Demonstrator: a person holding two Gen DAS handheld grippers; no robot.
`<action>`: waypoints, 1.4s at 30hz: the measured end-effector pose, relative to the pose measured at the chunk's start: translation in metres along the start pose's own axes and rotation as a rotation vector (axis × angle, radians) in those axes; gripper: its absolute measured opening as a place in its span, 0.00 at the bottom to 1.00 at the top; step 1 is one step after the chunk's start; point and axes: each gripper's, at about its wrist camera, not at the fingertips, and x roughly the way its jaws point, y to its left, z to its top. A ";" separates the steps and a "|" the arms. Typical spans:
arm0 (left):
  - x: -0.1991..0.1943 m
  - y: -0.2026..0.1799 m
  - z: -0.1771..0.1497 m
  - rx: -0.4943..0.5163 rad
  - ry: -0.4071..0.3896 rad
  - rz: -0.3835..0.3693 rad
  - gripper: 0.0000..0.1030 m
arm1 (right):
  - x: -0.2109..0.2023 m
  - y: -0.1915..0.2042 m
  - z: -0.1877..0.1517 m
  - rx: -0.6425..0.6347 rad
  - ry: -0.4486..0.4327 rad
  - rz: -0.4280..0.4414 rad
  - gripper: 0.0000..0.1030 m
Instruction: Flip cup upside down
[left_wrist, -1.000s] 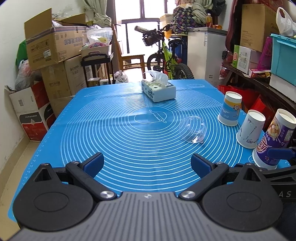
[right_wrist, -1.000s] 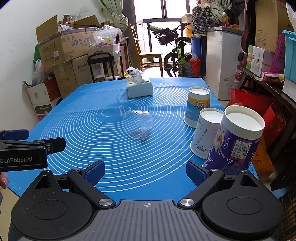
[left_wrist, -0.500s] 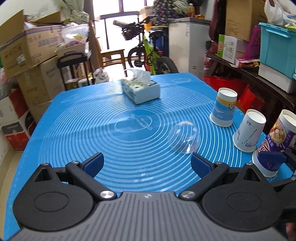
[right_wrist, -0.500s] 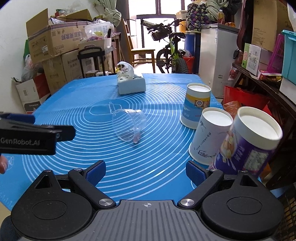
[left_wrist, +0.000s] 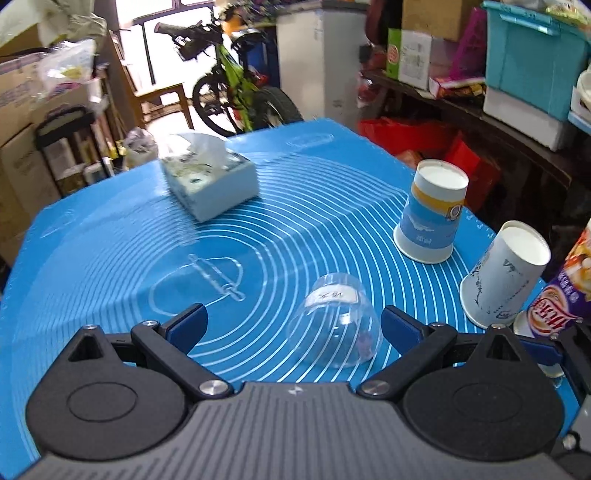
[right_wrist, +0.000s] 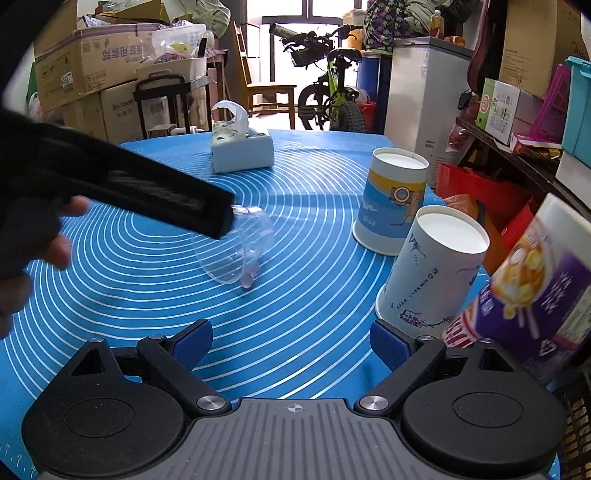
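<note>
A clear plastic cup (left_wrist: 334, 325) lies on its side on the blue mat (left_wrist: 110, 266), its mouth towards me. My left gripper (left_wrist: 291, 323) is open, its blue fingertips on either side of the cup, not touching it. In the right wrist view the cup (right_wrist: 236, 251) lies mid-mat, partly behind the left gripper's black body (right_wrist: 140, 192). My right gripper (right_wrist: 291, 341) is open and empty, low over the mat near the front edge, apart from the cup.
Three paper cups stand upside down along the right: a blue-and-yellow one (right_wrist: 391, 199), a white one (right_wrist: 432, 269), a purple one (right_wrist: 535, 295). A tissue box (right_wrist: 242, 151) sits at the back. Cardboard boxes, a bicycle and shelves surround the table.
My left gripper has moved forward and right to the clear cup, which now lies between its open fingers. The right gripper has shifted slightly; the cups on the right look nearer.
</note>
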 end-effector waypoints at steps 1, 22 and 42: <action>0.006 0.000 0.002 0.003 0.014 -0.012 0.96 | 0.001 0.000 0.000 0.000 0.001 0.002 0.90; 0.008 0.006 -0.002 0.005 0.049 -0.062 0.58 | -0.005 0.005 0.001 -0.018 -0.012 0.010 0.91; -0.066 0.056 -0.083 -0.225 0.048 0.187 0.59 | -0.038 0.031 -0.006 -0.044 -0.023 0.095 0.91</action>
